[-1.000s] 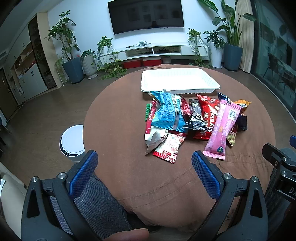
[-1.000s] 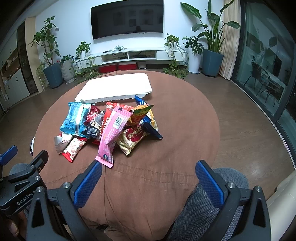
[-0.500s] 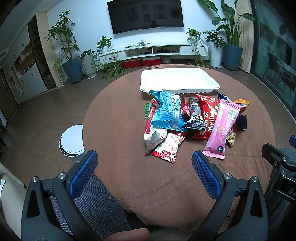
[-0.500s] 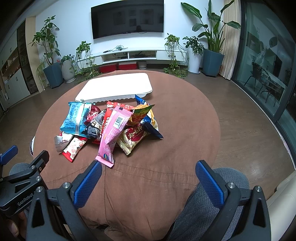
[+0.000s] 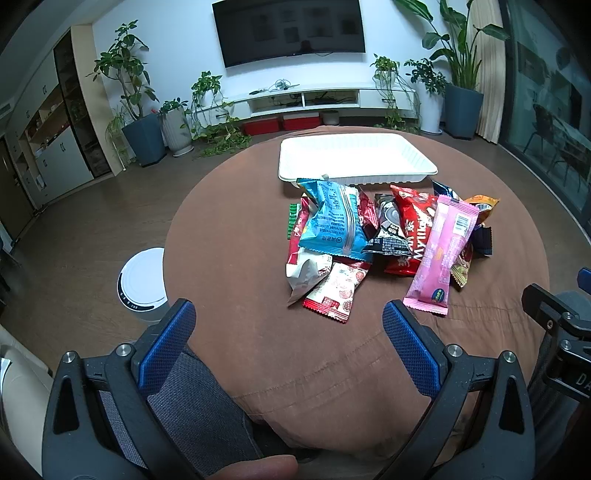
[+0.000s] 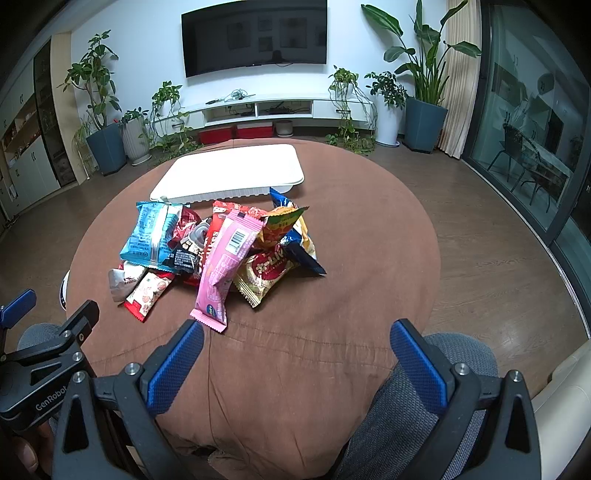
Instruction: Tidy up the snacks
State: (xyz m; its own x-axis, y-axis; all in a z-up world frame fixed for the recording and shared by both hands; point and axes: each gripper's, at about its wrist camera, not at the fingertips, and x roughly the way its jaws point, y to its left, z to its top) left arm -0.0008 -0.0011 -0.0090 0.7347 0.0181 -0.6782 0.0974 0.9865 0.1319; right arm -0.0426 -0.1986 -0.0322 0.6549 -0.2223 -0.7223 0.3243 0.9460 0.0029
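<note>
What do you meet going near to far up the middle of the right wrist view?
Right gripper, open and empty → pink packet → rest of the snack pile → white tray → TV on the far wall.

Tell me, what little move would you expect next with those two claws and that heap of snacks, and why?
Probably the right gripper reaches forward to the pink packet. Both grippers are open and holding nothing, the white tray behind the pile is empty, and that packet lies on top, its end nearest this gripper.
</note>
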